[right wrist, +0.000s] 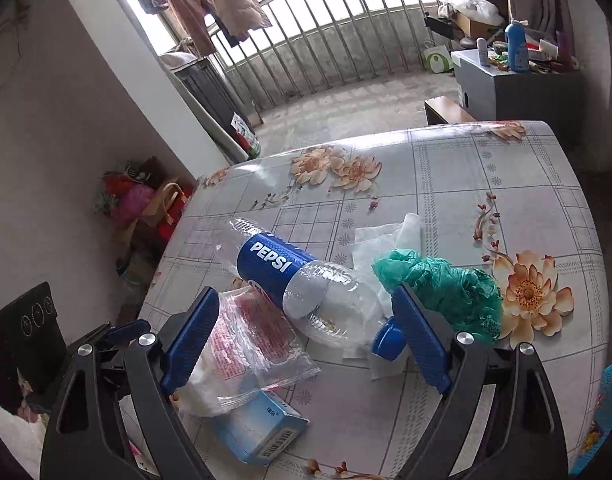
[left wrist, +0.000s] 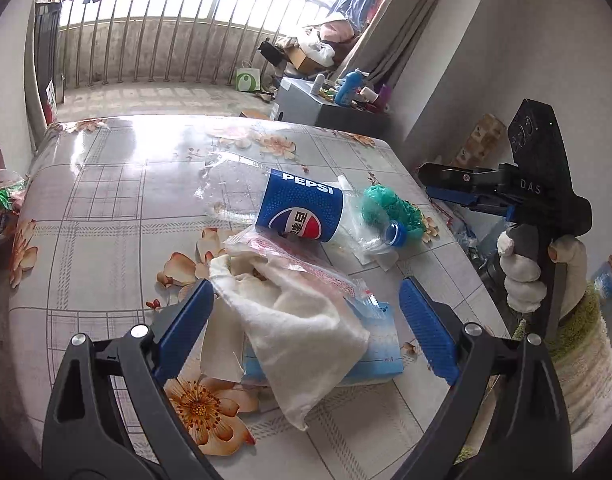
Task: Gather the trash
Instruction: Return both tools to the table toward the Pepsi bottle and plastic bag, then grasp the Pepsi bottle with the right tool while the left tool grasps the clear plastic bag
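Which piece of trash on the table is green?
The crumpled plastic bag, lying beside the capped end of the Pepsi bottle. The bottle is clear and blue, the cloth white, and the small box light blue.

On the surface lie one crushed clear plastic Pepsi bottle with a blue label, one crumpled green plastic bag and one clear plastic wrapper with red print. There is also one light blue cardboard box and one white cloth.

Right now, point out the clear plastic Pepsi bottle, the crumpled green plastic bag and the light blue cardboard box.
Clear plastic Pepsi bottle (right wrist: 272,266), right wrist view, blue label.
Crumpled green plastic bag (right wrist: 449,288), right wrist view, middle.
Light blue cardboard box (right wrist: 262,432), right wrist view, top face.
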`<control>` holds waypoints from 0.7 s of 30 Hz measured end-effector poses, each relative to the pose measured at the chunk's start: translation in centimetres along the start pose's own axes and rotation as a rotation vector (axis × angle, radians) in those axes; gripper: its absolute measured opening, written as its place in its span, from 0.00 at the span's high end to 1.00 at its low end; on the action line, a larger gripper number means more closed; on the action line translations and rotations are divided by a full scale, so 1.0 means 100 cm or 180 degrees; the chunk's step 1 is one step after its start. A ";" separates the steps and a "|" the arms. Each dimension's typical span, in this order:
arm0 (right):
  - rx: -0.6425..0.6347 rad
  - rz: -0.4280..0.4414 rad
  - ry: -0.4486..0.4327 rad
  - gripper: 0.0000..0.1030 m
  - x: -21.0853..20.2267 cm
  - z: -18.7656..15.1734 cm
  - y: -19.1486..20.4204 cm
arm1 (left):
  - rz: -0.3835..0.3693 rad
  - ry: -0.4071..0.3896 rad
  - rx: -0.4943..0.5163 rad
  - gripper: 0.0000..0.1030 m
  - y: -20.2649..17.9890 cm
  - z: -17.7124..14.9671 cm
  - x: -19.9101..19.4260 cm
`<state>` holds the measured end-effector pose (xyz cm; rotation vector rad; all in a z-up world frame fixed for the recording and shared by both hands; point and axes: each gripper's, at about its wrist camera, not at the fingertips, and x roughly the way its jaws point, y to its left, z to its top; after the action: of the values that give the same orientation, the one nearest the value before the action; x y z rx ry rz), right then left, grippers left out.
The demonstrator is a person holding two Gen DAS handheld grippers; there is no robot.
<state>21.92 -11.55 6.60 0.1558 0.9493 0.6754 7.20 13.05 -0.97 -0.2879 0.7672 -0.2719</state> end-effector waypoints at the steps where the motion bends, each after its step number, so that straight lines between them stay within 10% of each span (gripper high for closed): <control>1: -0.0083 0.0000 0.0068 0.16 0.009 0.005 0.007 | -0.0008 0.0032 -0.0023 0.13 0.004 -0.005 0.000; 16: -0.0677 -0.0019 0.1029 0.17 0.103 0.014 0.040 | -0.0013 0.0522 -0.0083 0.41 0.027 -0.044 0.014; 21: -0.0635 -0.0105 0.1173 0.36 0.097 -0.011 0.047 | -0.0020 0.0610 -0.0294 0.47 0.040 -0.049 0.018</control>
<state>22.71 -2.24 1.05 -0.1668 1.2257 0.7789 5.49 15.39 -6.94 -0.3549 0.9699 -0.2729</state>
